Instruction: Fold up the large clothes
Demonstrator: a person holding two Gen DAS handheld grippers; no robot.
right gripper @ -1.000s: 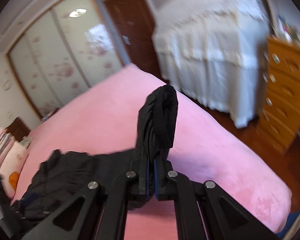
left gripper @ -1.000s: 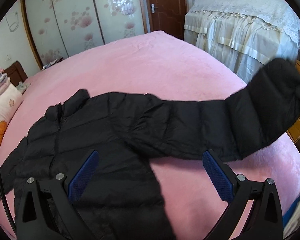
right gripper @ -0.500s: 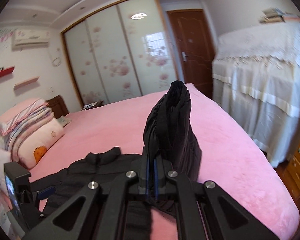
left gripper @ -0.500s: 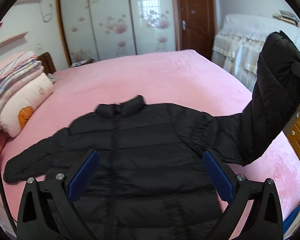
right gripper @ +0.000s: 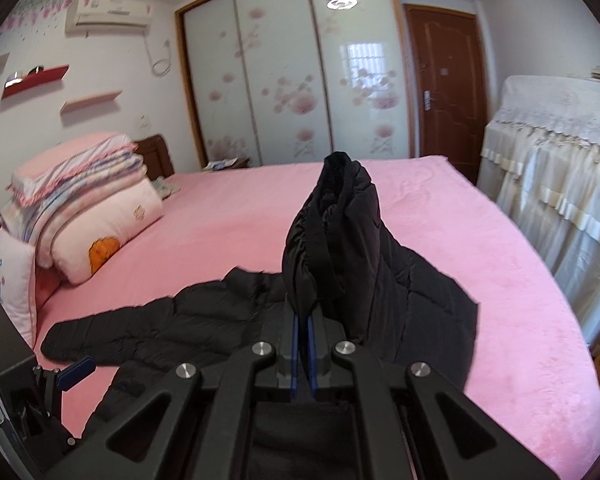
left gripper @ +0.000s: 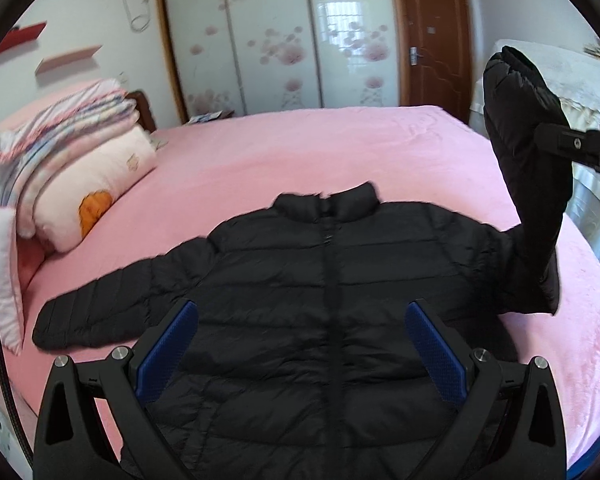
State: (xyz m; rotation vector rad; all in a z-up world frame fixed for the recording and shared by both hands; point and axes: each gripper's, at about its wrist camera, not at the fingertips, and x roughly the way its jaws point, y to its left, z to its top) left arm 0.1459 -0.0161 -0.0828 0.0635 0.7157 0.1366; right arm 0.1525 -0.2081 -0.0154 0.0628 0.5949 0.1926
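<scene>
Between my right gripper's (right gripper: 303, 334) blue pads the jacket's sleeve (right gripper: 332, 240) is pinched tight and held up off the bed (right gripper: 480, 272), cuff end uppermost. My left gripper (left gripper: 300, 344) hangs spread wide with nothing in it, above the lower front of the black puffer jacket (left gripper: 324, 300). That jacket lies front-up on the pink bed, collar toward the wardrobe (left gripper: 276, 36), other sleeve stretched flat toward the pillows (left gripper: 80, 168).
</scene>
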